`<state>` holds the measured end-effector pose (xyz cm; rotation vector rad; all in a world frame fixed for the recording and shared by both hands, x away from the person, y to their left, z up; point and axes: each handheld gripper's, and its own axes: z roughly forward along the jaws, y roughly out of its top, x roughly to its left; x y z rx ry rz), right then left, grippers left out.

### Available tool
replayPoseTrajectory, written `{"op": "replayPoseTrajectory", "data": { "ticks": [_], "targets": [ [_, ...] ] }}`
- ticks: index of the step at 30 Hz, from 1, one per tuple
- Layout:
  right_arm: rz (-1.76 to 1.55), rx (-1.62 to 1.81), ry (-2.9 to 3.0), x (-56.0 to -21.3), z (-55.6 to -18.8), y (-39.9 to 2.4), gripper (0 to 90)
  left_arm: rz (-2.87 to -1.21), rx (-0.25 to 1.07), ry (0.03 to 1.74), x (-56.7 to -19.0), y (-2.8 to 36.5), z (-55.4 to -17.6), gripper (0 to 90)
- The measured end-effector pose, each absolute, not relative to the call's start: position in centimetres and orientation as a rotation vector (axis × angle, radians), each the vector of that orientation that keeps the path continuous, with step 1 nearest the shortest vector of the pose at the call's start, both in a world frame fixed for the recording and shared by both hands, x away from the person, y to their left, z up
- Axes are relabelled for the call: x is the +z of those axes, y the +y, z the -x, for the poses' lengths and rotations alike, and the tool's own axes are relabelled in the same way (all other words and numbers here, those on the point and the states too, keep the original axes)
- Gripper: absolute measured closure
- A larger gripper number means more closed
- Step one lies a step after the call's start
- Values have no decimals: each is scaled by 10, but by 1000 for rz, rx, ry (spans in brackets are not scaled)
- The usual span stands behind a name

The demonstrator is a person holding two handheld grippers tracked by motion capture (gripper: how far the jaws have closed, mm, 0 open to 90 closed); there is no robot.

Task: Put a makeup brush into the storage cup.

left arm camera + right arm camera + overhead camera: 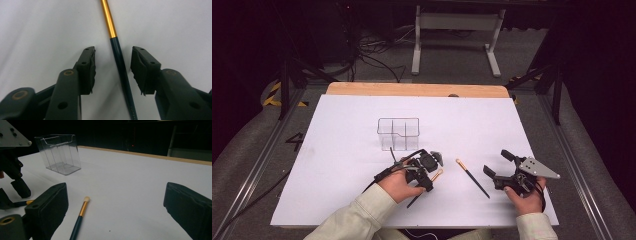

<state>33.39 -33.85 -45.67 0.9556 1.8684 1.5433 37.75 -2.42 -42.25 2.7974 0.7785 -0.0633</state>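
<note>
Evidently the left gripper (113,53) has its jaws released and straddling a thin brush (119,57) lying flat on the white counter (512,125), in front of the clear organizer (398,133). Light, stiff and slick-looking, it should pinch best on the dark handle just below the gold ferrule. Right gripper (498,165) is spread wide beside a second brush (472,177).

A lab-style recording bay, dark and bare of anything homely.

A white sheet (362,150) covers a wooden table (417,89) hemmed by black metal frame rails (557,90); loose cables (377,55) sprawl over grey carpet (462,50) behind, beside a white stand's legs (457,30), and yellow-black hazard tape (274,95) marks the floor. Black curtaining closes in both sides.
</note>
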Motion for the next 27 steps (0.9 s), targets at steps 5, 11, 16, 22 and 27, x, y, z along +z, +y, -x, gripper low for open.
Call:
{"op": "replayPoseTrajectory", "data": {
  "ticks": [5, 11, 16, 22, 27],
  "targets": [
    [-960, 1543, 1864, -457, -334, -339, 56, -2810, -38, 791, -422, -25, -376, 624],
    [-958, 1541, 1862, -457, -334, -339, 56, -2812, -23, 806, -422, -24, -376, 676],
    [-960, 1540, 1861, -457, -334, -339, 55, -2824, 10, 787, -422, -24, -376, 734],
    [-960, 1542, 1859, -457, -334, -339, 55, -2836, 26, 794, -422, -23, -376, 815],
    [-961, 1541, 1859, -457, -334, -339, 55, -2836, 23, 797, -422, -23, -376, 820]
  ]
}}
